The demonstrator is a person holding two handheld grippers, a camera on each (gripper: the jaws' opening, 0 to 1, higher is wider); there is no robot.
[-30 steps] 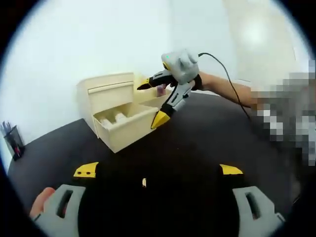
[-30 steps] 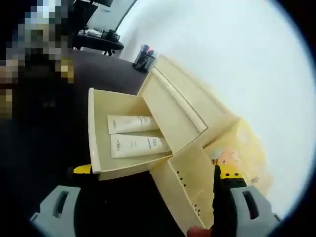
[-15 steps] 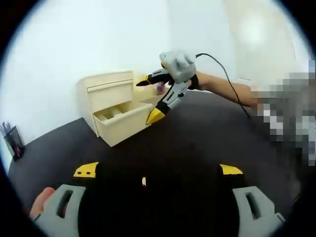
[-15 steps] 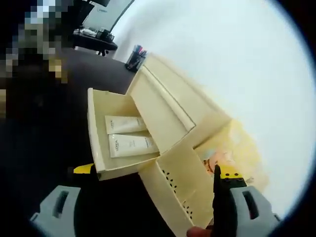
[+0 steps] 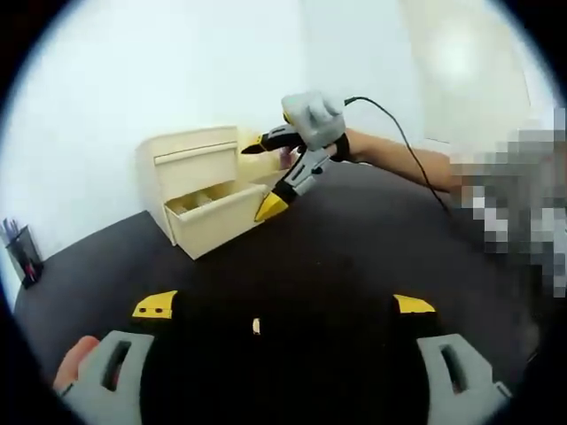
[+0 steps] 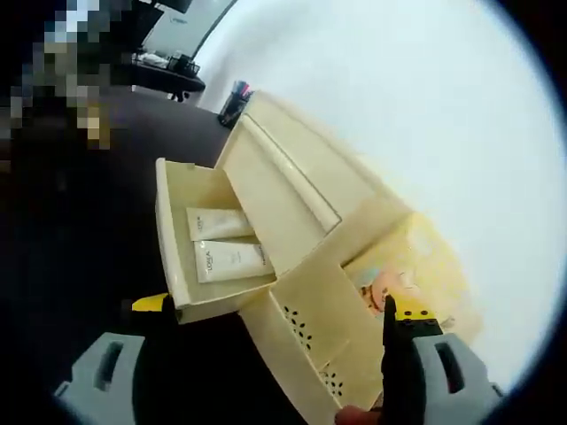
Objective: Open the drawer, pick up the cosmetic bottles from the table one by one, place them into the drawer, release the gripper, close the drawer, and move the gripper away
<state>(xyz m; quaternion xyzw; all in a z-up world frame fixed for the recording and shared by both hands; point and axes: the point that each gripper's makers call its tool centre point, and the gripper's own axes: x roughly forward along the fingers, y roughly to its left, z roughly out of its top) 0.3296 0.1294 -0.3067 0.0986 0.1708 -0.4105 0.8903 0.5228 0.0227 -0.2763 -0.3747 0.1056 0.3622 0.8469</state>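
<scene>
A cream drawer cabinet (image 5: 190,159) stands on the black table (image 5: 337,257), its lower drawer (image 5: 217,226) partly pulled out. In the right gripper view the drawer (image 6: 173,266) holds two white cosmetic tubes (image 6: 220,223) (image 6: 232,259) lying side by side. My right gripper (image 5: 261,177) is open, one yellow tip against the drawer's front corner and the other up beside the cabinet. Its own jaws (image 6: 279,310) straddle the drawer front and cabinet side. My left gripper (image 5: 283,305) hovers open over bare table, far from the cabinet.
A pen holder (image 5: 22,252) stands at the table's left edge, also seen behind the cabinet as a dark pen holder (image 6: 235,97). A yellow box (image 6: 403,274) sits beside the cabinet. A person's forearm (image 5: 407,159) and a cable reach in from the right.
The right gripper has moved toward the cabinet, pushing the drawer further in; less of the tubes shows. The left gripper has stayed still.
</scene>
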